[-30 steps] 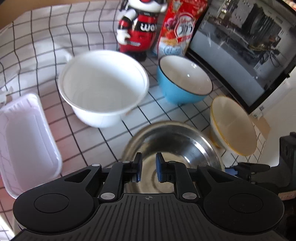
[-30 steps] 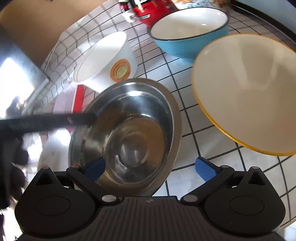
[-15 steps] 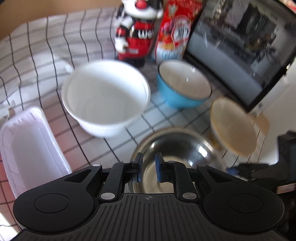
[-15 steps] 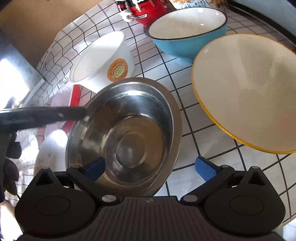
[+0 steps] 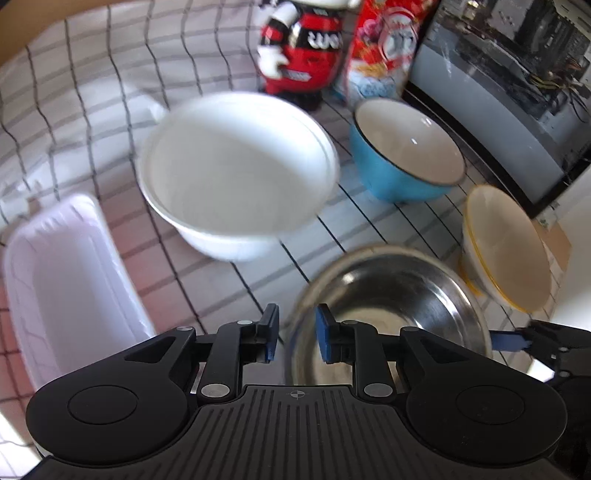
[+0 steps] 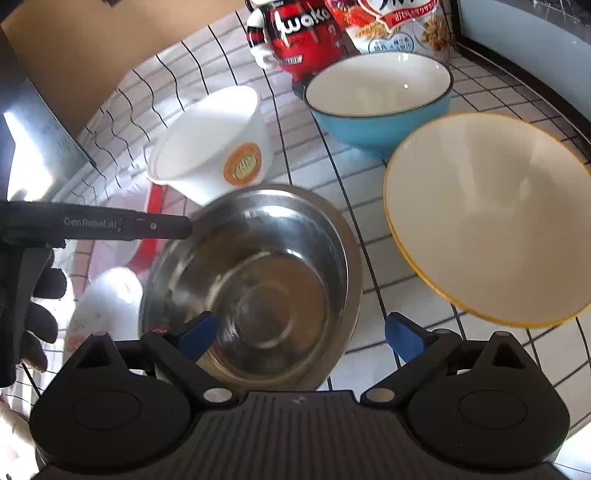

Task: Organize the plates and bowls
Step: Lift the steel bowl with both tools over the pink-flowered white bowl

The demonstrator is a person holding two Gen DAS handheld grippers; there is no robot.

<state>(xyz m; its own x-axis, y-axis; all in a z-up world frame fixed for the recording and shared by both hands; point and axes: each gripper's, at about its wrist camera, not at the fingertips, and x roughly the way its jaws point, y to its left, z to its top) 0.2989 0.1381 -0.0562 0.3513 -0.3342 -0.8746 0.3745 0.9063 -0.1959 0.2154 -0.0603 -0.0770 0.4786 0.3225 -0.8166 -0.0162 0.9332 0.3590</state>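
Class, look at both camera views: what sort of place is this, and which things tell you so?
Probably a home kitchen or dining table set up for recording. A checked tablecloth holds several empty bowls, among them a steel bowl and a blue bowl, with a snack bag behind them.

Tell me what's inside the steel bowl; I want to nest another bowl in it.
The steel bowl looks empty: only its shiny base and reflections show. The right gripper covers a strip of its near rim, so that part is unseen.
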